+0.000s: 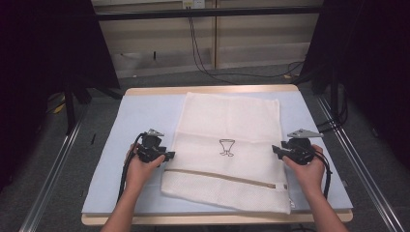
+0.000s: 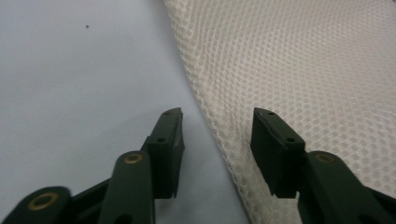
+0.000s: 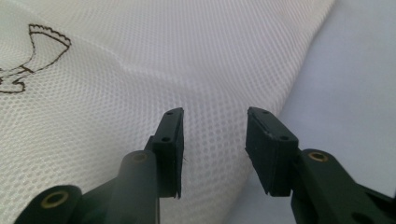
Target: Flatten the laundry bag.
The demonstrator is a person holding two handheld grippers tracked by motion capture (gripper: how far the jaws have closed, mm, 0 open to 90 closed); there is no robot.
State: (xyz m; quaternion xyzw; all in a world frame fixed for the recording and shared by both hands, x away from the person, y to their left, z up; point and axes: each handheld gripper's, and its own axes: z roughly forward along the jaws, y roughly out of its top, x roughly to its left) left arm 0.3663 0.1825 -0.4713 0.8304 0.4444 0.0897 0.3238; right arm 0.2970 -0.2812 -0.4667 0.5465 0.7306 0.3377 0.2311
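Our left gripper [image 2: 217,140] had its jaws parted, straddling the edge of the white mesh laundry bag [image 1: 232,145]; our right gripper [image 3: 212,140] likewise, neither pinching yet. The bag lay flat at mid-frame on the pale blue table [image 1: 140,113], seemingly empty, zip shut. We judged the jaws might catch only one slippery layer.

Even overhead light on the table [image 1: 145,104]; dark surroundings at far left and right. Soft, faint shadows, no glare. Gripper views: near jaws slightly blurred, mesh bag [image 2: 299,70] weave sharp.
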